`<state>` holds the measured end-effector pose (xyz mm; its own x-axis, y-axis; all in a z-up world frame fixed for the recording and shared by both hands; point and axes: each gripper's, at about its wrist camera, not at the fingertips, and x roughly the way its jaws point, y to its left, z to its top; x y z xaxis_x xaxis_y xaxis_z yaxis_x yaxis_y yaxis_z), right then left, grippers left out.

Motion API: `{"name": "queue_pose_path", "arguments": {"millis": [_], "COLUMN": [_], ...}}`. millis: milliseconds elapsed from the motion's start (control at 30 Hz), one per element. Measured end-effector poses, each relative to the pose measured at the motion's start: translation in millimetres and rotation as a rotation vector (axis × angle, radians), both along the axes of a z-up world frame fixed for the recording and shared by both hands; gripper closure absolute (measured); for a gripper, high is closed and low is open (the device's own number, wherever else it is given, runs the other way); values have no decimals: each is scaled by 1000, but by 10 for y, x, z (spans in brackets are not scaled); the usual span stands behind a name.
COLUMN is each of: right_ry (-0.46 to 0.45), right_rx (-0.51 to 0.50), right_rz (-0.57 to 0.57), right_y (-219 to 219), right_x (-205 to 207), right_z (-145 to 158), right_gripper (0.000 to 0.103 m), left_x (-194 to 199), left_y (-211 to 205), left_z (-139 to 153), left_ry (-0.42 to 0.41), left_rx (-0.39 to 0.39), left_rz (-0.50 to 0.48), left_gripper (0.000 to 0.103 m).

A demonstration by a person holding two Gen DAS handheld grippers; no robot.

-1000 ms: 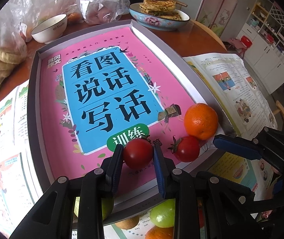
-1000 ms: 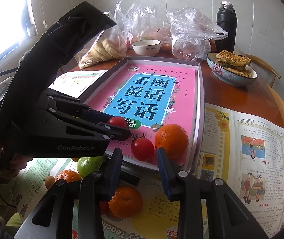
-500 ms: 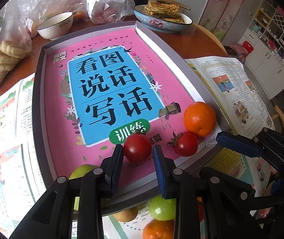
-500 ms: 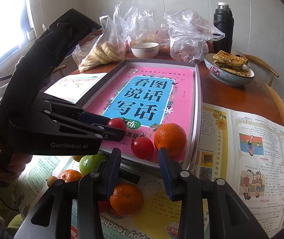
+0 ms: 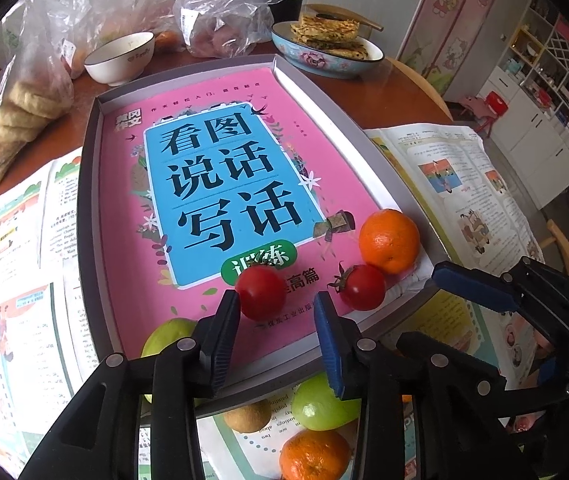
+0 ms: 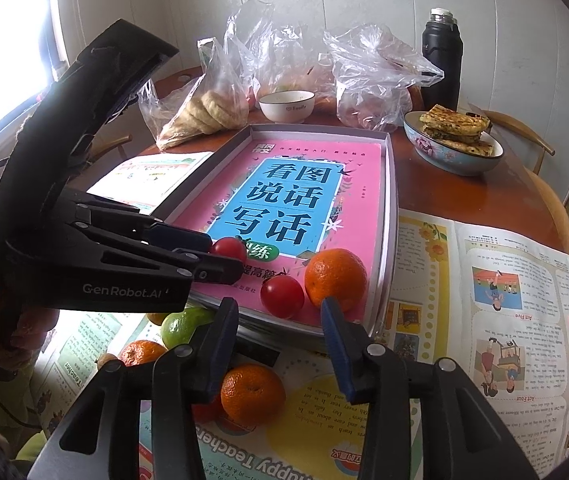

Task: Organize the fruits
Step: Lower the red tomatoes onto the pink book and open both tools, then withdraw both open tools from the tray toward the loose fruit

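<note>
Left gripper [image 5: 277, 312] stands open around a tomato [image 5: 261, 292] at the tray [image 5: 88, 184] front edge: release step. Next, retreat clear. Right gripper [image 6: 280, 320] open, empty.

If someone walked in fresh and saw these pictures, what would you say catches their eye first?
Probably the bright pink book filling the grey tray in the middle of the table. At its near edge sit an orange and two red tomatoes, one tomato just ahead of the open left tongs. More oranges and green fruit lie on the newspaper below the tray.
</note>
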<state>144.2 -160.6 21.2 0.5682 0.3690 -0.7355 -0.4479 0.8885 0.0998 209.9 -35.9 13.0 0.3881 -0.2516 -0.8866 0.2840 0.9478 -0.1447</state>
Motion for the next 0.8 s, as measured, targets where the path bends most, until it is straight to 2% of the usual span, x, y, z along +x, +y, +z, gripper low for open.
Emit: {"name": "queue_pose_path", "arguments": {"millis": [367, 567, 667, 800], "right_ry": [-11, -18, -24, -35], "right_rx": [5, 9, 12, 17], "right_rz": [-4, -10, -14, -16], "right_y": [-7, -21, -32, -44], "right_x": [-45, -62, -77, -105], "right_z": [43, 70, 90, 124], "right_gripper": [55, 54, 50, 49], "left_x": [-123, -213, -268, -329], "left_y": [122, 167, 187, 226], "left_z": [113, 232, 309, 382], "left_ry": [-31, -66, -88, -110], "left_rx": [-33, -41, -48, -53], "left_rz": [36, 51, 55, 66], "left_gripper": [54, 44, 41, 39]}}
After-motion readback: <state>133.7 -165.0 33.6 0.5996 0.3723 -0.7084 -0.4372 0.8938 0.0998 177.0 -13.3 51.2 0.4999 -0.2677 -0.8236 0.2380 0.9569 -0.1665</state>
